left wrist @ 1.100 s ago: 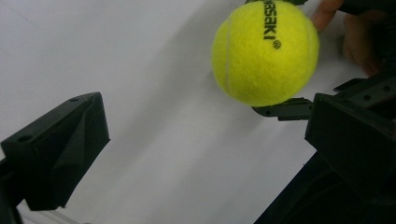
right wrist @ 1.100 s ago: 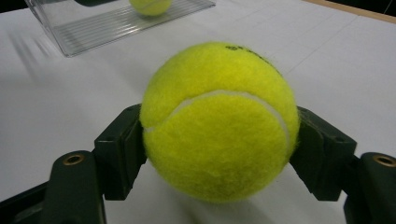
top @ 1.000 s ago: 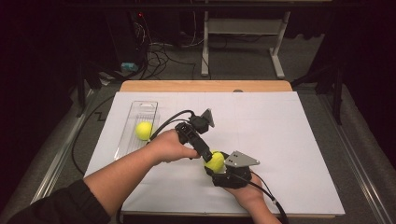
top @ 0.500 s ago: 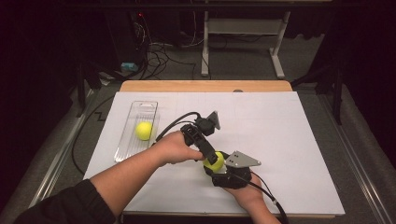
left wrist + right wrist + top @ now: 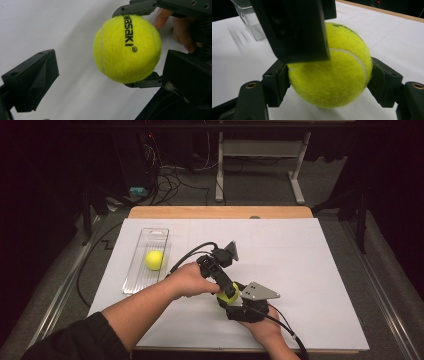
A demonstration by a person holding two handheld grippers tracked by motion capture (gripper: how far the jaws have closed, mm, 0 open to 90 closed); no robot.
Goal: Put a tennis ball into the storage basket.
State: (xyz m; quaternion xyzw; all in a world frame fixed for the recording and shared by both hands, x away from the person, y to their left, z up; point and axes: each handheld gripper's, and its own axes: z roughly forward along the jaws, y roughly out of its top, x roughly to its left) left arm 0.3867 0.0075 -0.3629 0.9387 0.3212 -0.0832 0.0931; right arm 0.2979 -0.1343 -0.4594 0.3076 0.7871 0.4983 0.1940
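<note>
A yellow tennis ball (image 5: 332,75) hangs just above the white mat, and my right gripper (image 5: 330,83) is shut on it, one jaw on each side. In the high view this ball (image 5: 229,293) sits low at the middle, between the two hands. My left gripper (image 5: 107,72) comes at the same ball (image 5: 126,47) from above with its jaws open on either side of it. One jaw stands well clear of the ball and the other is close beside it. A second tennis ball (image 5: 154,260) lies in the clear tray (image 5: 151,236).
The clear tray stands at the mat's left, and its corner (image 5: 252,23) is near the left gripper. The white mat (image 5: 310,265) covers the wooden table (image 5: 220,212). Cables trail from both grippers across the mat. The person's forearms come in from the bottom edge.
The left hand has edged down and right, bringing its open jaws around the ball. The right gripper has kept still with the ball in it.
</note>
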